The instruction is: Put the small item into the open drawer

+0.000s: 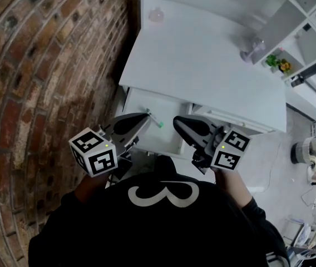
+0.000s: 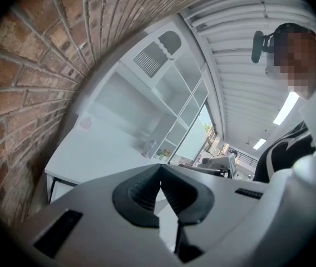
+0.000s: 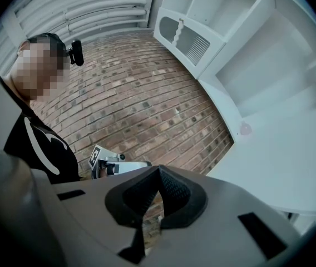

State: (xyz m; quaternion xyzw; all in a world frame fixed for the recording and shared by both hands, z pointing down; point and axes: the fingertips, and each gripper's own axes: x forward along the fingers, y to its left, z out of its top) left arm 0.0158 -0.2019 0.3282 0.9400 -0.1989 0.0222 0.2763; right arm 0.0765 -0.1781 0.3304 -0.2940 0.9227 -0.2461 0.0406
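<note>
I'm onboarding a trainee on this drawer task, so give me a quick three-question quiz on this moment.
1. Fill in: the wall beside the white desk is made of ____.
2. True or false: the right gripper has its jaws wide apart.
3. Where does the small green-tipped item lie?
A. on the desk top
B. in the open drawer
C. on the floor

Key:
1. brick
2. False: its jaws are together, with nothing between them.
3. B
</note>
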